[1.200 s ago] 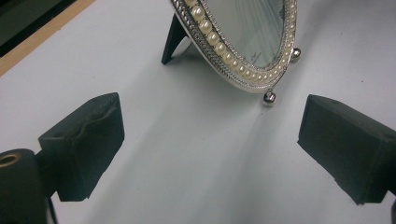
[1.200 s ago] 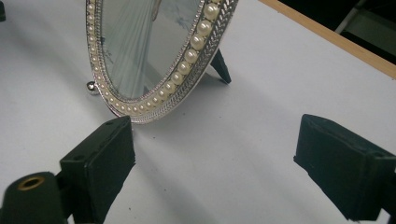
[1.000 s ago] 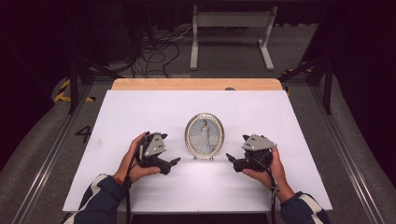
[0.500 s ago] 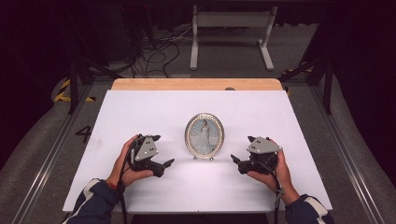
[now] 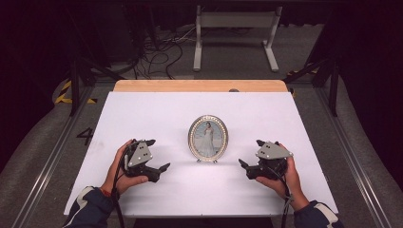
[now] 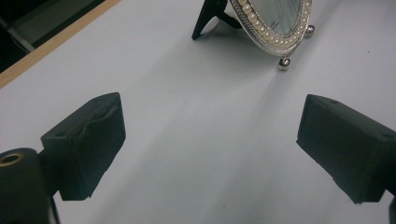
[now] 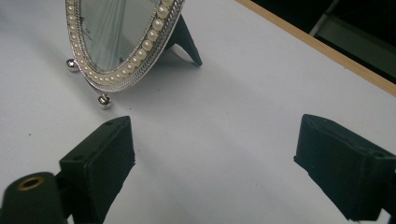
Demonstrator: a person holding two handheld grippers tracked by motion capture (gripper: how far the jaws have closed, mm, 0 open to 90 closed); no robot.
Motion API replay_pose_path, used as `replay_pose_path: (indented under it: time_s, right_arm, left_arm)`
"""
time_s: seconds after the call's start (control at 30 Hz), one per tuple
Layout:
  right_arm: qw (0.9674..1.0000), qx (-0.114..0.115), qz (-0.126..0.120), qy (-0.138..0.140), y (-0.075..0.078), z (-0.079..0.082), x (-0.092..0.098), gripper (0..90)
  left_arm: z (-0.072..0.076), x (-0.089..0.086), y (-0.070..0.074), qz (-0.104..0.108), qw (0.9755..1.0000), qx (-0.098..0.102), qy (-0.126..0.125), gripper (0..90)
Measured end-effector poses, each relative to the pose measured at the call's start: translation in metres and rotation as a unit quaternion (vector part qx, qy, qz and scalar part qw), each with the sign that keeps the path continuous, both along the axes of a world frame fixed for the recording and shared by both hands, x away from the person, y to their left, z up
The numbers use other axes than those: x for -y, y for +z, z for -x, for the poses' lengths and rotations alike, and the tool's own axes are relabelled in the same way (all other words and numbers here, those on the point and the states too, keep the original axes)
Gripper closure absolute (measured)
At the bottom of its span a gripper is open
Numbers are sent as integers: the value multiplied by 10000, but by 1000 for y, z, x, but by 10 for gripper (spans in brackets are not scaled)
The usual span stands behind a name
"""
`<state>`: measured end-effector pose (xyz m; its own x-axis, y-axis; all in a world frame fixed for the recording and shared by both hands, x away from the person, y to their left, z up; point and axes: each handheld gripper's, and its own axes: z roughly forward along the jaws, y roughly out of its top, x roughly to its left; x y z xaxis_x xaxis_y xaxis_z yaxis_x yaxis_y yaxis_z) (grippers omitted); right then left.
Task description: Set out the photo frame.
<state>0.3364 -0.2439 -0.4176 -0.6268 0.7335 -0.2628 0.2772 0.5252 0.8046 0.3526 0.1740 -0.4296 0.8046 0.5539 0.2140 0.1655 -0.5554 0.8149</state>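
Note:
An oval silver picture frame point(image 5: 208, 138) with a pearl-beaded rim stands upright on small ball feet at the middle of the white table point(image 5: 157, 111). Its lower edge shows in the left gripper view point(image 6: 275, 21) and in the right gripper view point(image 7: 119, 42), with a black back stand behind it. My left gripper point(image 5: 158, 156) rests on the table to the frame's left, open, jaws wide apart and empty point(image 6: 210, 149). My right gripper point(image 5: 250, 156) sits to the frame's right, also open and empty point(image 7: 212, 163). Both point inward toward the frame.
A wooden strip point(image 5: 199, 86) borders the table's far edge. Beyond it are floor cables point(image 5: 159, 50) and a grey metal stand point(image 5: 235, 28). Metal rails point(image 5: 354, 166) run along both sides of the table.
Both grippers have drawn a little back toward the near edge and outward from the frame. The frame has not moved.

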Motion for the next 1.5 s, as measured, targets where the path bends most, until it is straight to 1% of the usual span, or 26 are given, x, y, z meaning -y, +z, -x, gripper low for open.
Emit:
replay_pose_path:
  time_s: [0.07, 0.1, 0.27, 0.3, 0.43, 0.57, 0.77, 0.87, 0.97, 1.1, 1.2, 1.27, 1.33, 1.43, 1.47, 1.5]
  right_arm:
    - [10000, -12, -22, -34, 0, 1, 3, 113]
    - [10000, -10, -18, -53, -1, 1, 5, 114]
    - [9999, 10, -35, -100, -1, 3, 9, 125]
    - [9999, 6, -23, -114, 0, 4, 11, 126]
    - [9998, 11, -25, -196, -1, 7, 18, 125]
    - [9995, -31, -15, -307, -3, 9, 25, 125]
    - [9990, -48, 22, -454, -5, 14, 36, 122]
    - [9980, -11, 12, -629, -6, 17, 44, 120]
    - [9969, -21, -50, -779, -8, 18, 52, 118]
    - [9963, -30, 9, -863, -11, 19, 56, 117]
    - [9958, -21, 35, -912, -13, 21, 61, 114]
    - [9955, -21, 38, -950, -14, 24, 65, 113]
    - [9953, -24, 51, -964, -16, 25, 68, 113]
    - [9948, -75, 24, -1015, -19, 29, 76, 112]
    - [9946, -83, 14, -1032, -20, 30, 78, 112]
    - [9944, -84, 3, -1058, -20, 31, 80, 112]
  left_arm:
    - [2, -6, -1, -18, 10000, 10, 29, 82]
    - [2, -9, -1, -16, 10000, -15, 67, 82]
    - [5, -17, -4, -25, 9998, -52, 173, 82]
    - [6, -20, -5, -53, 9998, -51, 175, 82]
    - [8, -28, -6, -3, 9997, -119, 217, 82]
    - [10, -35, -9, 29, 9994, -179, 291, 82]
    - [14, -44, -12, 4, 9992, -203, 358, 82]
    - [14, -49, -15, -31, 9987, -244, 444, 82]
    - [12, -56, -17, -81, 9981, -265, 551, 82]
    - [12, -62, -19, 4, 9973, -335, 649, 82]
    - [11, -69, -21, -21, 9968, -330, 726, 82]
    - [11, -74, -23, -7, 9962, -376, 781, 83]
    - [11, -76, -24, 2, 9961, -382, 796, 83]
    - [14, -83, -26, 90, 9958, -420, 813, 84]
    - [15, -84, -26, 66, 9959, -410, 806, 84]
    - [17, -87, -27, 94, 9959, -411, 803, 84]
